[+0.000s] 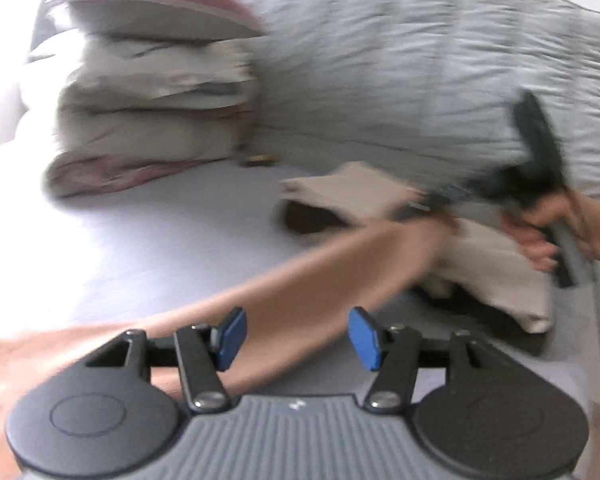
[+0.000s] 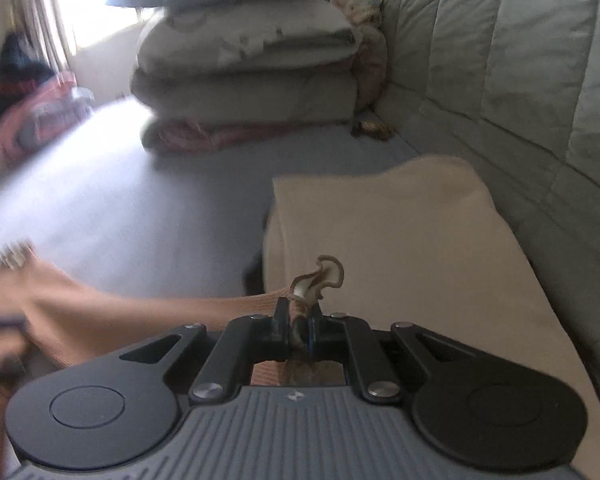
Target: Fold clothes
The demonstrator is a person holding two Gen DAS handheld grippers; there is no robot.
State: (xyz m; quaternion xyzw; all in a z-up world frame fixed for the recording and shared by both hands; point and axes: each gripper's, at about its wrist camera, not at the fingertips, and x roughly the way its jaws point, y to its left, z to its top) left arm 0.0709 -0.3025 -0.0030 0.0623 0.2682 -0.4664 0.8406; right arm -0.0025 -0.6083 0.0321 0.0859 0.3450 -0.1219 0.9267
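Ahead of the left claw [image 1: 294, 338] the whole picture is smeared by motion, so the stacked pillows [image 1: 148, 116] to its far left and the small brownish thing [image 1: 260, 159] at their foot cannot be made out. The right claw [image 1: 414, 208], far ahead to its right, is too blurred there to show its tips, and the beige cloth [image 1: 496, 272] under it lies partly behind a forearm [image 1: 300, 276]. Left of the right claw [image 2: 296, 320], a hand [image 2: 16, 304] is blurred and cut by the picture's edge.

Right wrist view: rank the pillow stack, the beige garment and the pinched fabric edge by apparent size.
1. beige garment, though nearness inflates it
2. pillow stack, farther away, so possibly larger really
3. pinched fabric edge, in the right gripper
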